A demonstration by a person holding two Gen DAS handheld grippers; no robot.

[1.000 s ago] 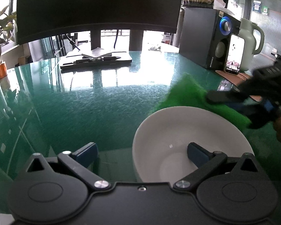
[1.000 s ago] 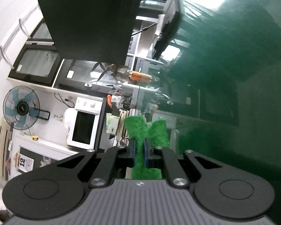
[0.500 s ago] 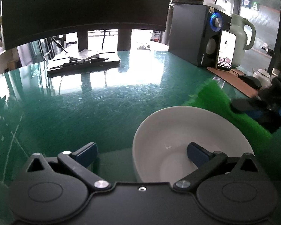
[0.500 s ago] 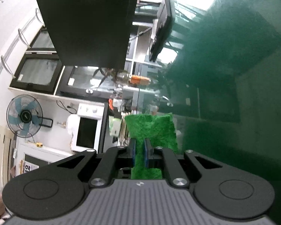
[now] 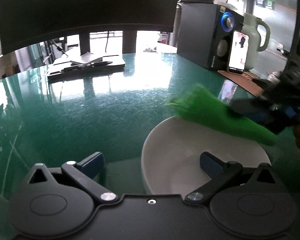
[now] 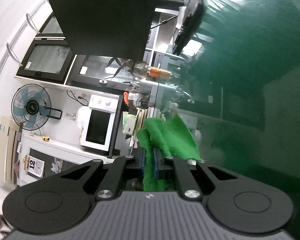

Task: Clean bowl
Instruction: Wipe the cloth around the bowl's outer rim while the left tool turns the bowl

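1. Against the frame half a second back, the green cloth (image 5: pixel 216 114) has come in over the far rim of the white bowl (image 5: pixel 176 156). Before, it sat off the bowl's right edge, clear of it. A second back it lay behind the rim, farther from the camera.
2. In the right wrist view the cloth (image 6: pixel 166 136) has spread wider and hangs more to the right than in the two earlier frames, where it stood as a narrower upright flap.
3. The bowl has kept its place on the green glass bench (image 5: pixel 90 110), low and right of centre in the left wrist view, just as in the earlier frames.
4. Hard to make out: the cloth's leading edge is smeared with motion blur. The right tool (image 5: pixel 258 114) is dark, blurred and cut off by the right edge of the left wrist view. Whether the cloth actually touches the rim or only passes above it cannot be told.
5. The bowl's near side is hidden behind the left tool's black body. The bowl does not show in the right wrist view at all.
6. Right tool (image 6: pixel 149 158): its blue pads are pinched nearly together on a fold of the green cloth, the rest of which fans out beyond the fingertips.
7. Left tool (image 5: pixel 150 160): spread wide, holding nothing. Its left finger (image 5: pixel 92 163) is over bare bench outside the bowl. The right finger (image 5: pixel 210 163) sits over the bowl's inside, and contact with the wall cannot be told.
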